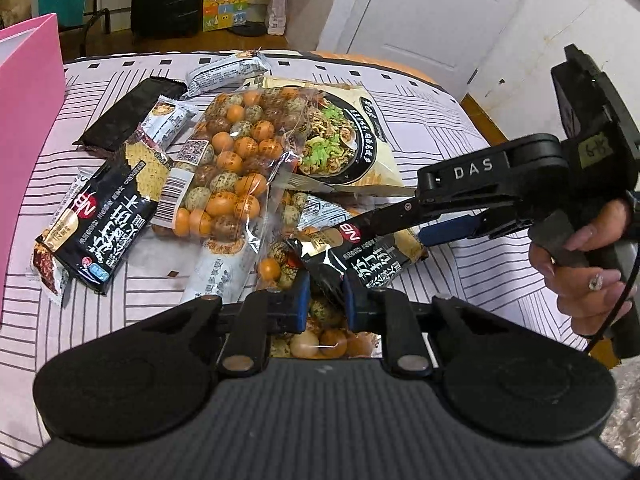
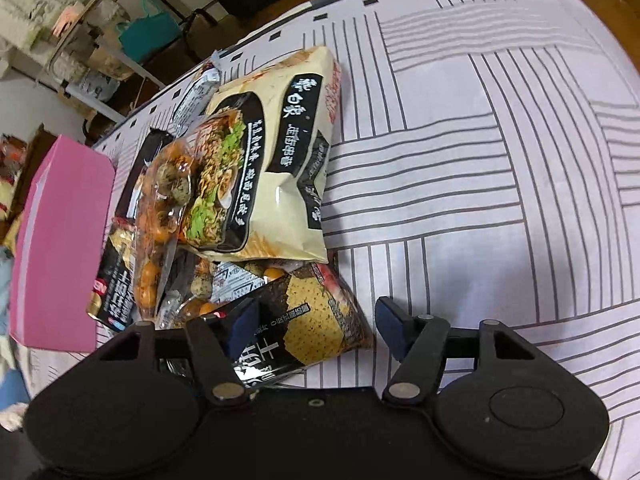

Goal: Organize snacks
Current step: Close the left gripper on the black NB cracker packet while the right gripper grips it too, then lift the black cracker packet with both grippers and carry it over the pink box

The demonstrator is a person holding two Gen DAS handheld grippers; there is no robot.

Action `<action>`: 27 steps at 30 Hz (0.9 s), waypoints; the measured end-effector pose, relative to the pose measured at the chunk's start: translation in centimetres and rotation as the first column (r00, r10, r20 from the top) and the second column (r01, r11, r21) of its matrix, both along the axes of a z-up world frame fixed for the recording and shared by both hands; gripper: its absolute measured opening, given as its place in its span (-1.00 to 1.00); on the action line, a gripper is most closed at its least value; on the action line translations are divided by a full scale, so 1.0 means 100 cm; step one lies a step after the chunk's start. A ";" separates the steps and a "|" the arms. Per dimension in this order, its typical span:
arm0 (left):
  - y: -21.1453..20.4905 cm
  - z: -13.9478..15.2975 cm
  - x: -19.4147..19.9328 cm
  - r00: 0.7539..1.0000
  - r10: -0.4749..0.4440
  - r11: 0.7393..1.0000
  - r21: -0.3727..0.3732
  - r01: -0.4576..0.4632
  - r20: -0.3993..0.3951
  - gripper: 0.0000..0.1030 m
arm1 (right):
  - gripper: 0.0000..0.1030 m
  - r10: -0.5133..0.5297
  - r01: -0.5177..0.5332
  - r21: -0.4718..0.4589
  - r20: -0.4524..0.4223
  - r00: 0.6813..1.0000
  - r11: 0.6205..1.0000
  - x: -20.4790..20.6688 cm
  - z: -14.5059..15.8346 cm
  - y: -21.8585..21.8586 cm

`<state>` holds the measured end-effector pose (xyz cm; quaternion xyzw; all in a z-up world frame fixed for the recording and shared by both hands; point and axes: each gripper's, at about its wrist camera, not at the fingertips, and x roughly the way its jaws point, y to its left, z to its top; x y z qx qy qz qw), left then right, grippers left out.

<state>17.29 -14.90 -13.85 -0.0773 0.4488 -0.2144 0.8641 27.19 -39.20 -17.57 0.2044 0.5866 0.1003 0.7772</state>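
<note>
Left gripper fingers pinched narrow on clear bag of orange and speckled balls, w/ corner of black cracker pack btwn the pads too. Right gripper fingers partly wide, straddling that pack's (gold-cracker print) other end; contact unclear. Noodle bag beyond fingertips, pink box left, all on striped cloth.

left claw: matte black body, ribbed top, blue pads, silver pivot screws
right claw: black linkage arms, blue pads, white "DAS" lettering, handwritten yellow label
hand: decorated nails
cable: thin, black
</note>
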 end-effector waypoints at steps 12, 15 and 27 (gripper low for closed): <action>0.001 -0.002 -0.001 0.998 0.055 0.998 -0.020 -0.055 -0.024 -0.74 | 0.19 0.140 -0.140 -0.006 0.038 0.989 0.990 -0.003 0.008 0.008; 0.005 0.000 -0.001 0.997 0.076 0.997 -0.015 -0.076 -0.017 -0.74 | 0.03 0.128 -0.128 0.017 0.020 0.992 0.992 -0.007 0.009 0.006; 0.011 0.010 -0.005 0.998 0.044 0.999 -0.001 -0.044 -0.049 -0.60 | 0.06 0.180 -0.182 -0.056 -0.041 0.983 0.982 -0.026 0.024 0.031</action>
